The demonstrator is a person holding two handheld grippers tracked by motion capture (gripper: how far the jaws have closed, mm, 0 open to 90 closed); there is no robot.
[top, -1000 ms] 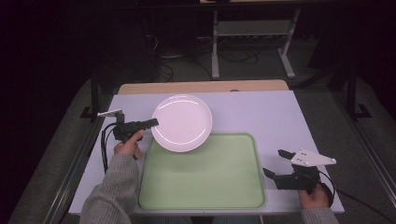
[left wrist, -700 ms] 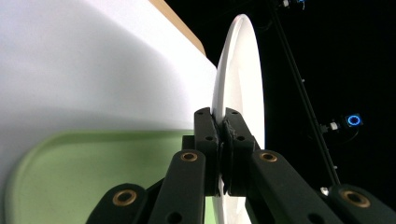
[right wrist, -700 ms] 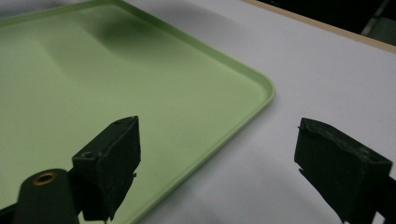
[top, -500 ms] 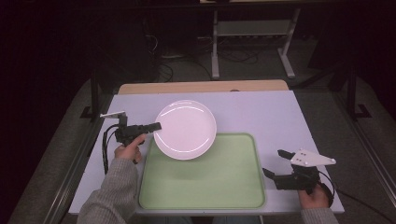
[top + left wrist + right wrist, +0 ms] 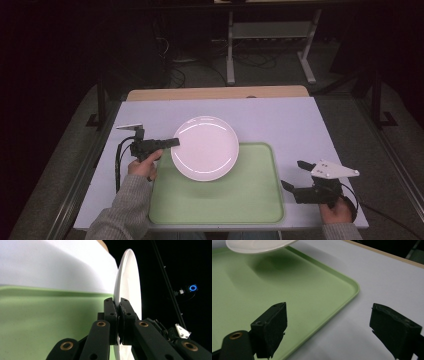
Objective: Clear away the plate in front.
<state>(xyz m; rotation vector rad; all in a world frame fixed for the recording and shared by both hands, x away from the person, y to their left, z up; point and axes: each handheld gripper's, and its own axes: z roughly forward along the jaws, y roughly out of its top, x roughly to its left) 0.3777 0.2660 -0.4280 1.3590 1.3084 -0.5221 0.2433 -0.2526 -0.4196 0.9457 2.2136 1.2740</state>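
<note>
A round white plate (image 5: 205,147) hangs above the far left part of a light green tray (image 5: 225,195). My left gripper (image 5: 172,143) is shut on the plate's left rim. In the left gripper view both jaws press on the plate (image 5: 127,287), which stands edge-on beside the tray (image 5: 45,322). My right gripper (image 5: 295,176) rests on the white table right of the tray, open with nothing between its jaws. In the right gripper view its jaws (image 5: 327,327) frame the tray's corner (image 5: 352,287), and the plate (image 5: 259,245) floats at the top left, casting a shadow on the tray.
The white tabletop (image 5: 280,120) has a wooden strip (image 5: 215,93) along its far edge. Dark floor, cables and a metal stand (image 5: 265,40) lie beyond the table. The person's grey sleeves (image 5: 125,210) come in from the bottom.
The left gripper has carried the plate to the right and nearer, from beyond the tray's far edge to over its far left part. The right gripper has stayed still.
</note>
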